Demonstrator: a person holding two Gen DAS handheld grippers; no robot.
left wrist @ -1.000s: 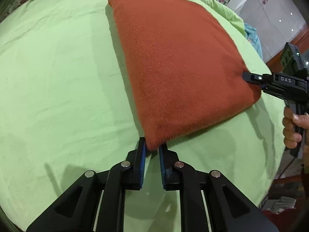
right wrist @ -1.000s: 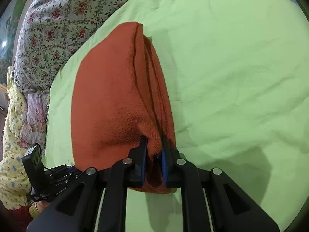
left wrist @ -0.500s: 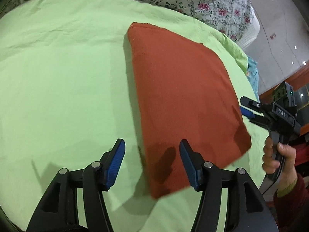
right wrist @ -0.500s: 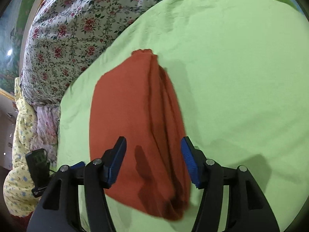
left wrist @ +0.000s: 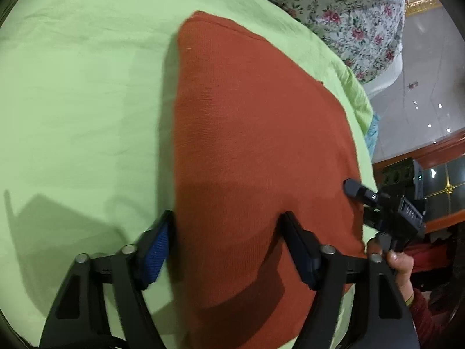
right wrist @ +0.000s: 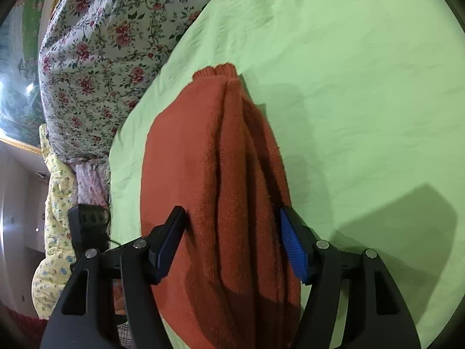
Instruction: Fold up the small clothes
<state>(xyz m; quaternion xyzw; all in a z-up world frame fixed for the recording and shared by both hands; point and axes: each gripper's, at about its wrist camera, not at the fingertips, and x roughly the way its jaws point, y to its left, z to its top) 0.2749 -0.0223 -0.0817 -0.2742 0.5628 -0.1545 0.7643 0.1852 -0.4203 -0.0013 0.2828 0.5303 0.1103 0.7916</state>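
A rust-orange knitted garment (left wrist: 255, 133) lies folded flat on the light green sheet (left wrist: 81, 110). My left gripper (left wrist: 229, 232) is open, its jaws wide apart just above the garment's near end. The garment also shows in the right wrist view (right wrist: 221, 174), with several stacked folded layers along its right edge. My right gripper (right wrist: 232, 232) is open, its jaws straddling the garment's near end without gripping it. The right gripper also shows in the left wrist view (left wrist: 357, 189), at the garment's right edge, held by a hand.
A floral quilt (right wrist: 96, 43) lies past the far edge of the green sheet and shows in the left wrist view (left wrist: 343, 8) too. A yellow patterned cloth (right wrist: 55, 203) hangs at the bed's left side. Tiled floor (left wrist: 430, 72) and wooden furniture lie beyond the bed's right edge.
Both grippers let go of the garment's corners and opened wide. The garment now lies flat on the sheet, and both grippers have moved in low over its near end.
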